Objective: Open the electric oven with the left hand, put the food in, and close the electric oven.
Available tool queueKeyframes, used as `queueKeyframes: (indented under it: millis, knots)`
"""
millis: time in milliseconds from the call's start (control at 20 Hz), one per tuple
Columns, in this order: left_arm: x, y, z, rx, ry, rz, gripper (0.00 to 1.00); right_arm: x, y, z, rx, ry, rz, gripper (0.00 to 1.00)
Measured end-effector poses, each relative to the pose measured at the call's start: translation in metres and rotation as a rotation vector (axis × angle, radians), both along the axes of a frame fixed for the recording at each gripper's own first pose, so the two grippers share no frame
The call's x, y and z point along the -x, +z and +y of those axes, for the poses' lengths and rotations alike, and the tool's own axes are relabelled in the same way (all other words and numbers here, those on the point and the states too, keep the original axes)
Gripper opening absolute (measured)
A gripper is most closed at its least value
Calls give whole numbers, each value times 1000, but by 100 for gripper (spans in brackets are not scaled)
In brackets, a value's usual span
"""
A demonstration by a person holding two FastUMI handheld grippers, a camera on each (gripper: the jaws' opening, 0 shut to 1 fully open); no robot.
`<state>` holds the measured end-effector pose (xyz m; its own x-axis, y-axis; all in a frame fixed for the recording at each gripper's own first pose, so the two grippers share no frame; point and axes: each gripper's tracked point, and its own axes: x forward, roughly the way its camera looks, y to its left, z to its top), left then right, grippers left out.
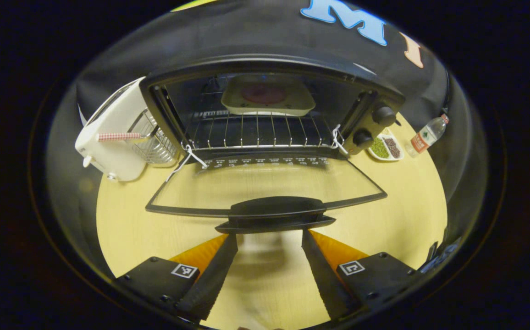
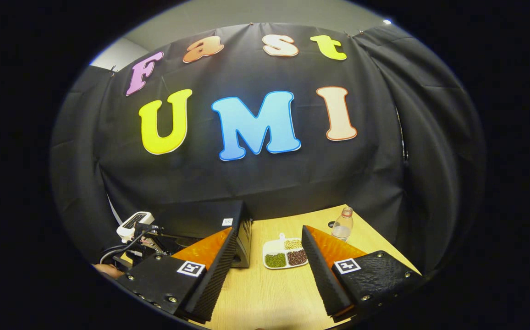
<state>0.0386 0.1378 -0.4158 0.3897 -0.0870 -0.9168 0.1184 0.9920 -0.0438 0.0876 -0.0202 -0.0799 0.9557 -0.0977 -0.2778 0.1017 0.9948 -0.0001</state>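
Facing the electric oven, the left gripper holds its jaws open just short of the handle of the lowered glass door. Food on a tray sits on the wire rack inside. The right gripper, jaws open and empty, hangs above the bench near a divided dish and bottle.

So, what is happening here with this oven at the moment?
The electric oven stands on the table with its door folded down. A tray of food already sits on the rack inside. The left gripper is open, just before the door handle, probably about to close it. The right gripper is open and holds nothing.
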Motion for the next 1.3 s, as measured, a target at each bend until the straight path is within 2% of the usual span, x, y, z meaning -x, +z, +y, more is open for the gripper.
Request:
queueKeyframes:
  millis: [50, 100, 150, 300, 400, 500, 600, 750, 800, 850, 900, 1000, 1050, 1250, 1300]
  knots:
    - [-2, 3, -1, -1, -2, -15, 96, 0, -1, 0, 0, 4, 2, 87]
    - [-4, 5, -3, 1, -1, -31, 92, 0, 0, 1, 0, 6, 3, 87]
    - [-8, 8, -4, 3, 1, -41, 96, 1, 1, 0, 0, 6, 2, 87]
    - [-22, 14, -1, -2, 12, -75, 96, 1, 3, -2, 3, 3, -3, 87]
    - [-32, 25, 2, -9, 28, -114, 100, 3, 4, -6, 5, 0, -5, 87]
    - [-40, 44, -1, 14, 41, -171, 100, 5, 5, -9, 1, 0, -9, 87]
    - [-51, 68, -8, 36, 22, -265, 96, 4, 9, -12, 15, 9, -19, 87]
    - [-59, 138, -22, 46, -17, -495, 96, 1, 28, -13, 37, 33, -59, 87]
    - [-57, 169, -33, 67, -5, -583, 92, 0, 36, -11, 35, 44, -76, 87]
    - [-55, 204, -39, 65, 18, -677, 100, 0, 47, -9, 32, 54, -96, 87]
    - [-51, 237, -42, 49, 30, -763, 96, -1, 58, -7, 31, 66, -120, 87]
    - [-38, 301, -52, 17, 27, -920, 96, -2, 79, 0, 35, 90, -154, 87]
    - [-28, 329, -57, 3, 25, -978, 100, 0, 90, 3, 33, 101, -170, 87]
    - [10, 392, -75, 49, 61, -1085, 100, 11, 131, 21, -16, 149, -250, 87]
    - [20, 400, -72, 55, 70, -1094, 91, 13, 135, 23, -22, 157, -259, 87]
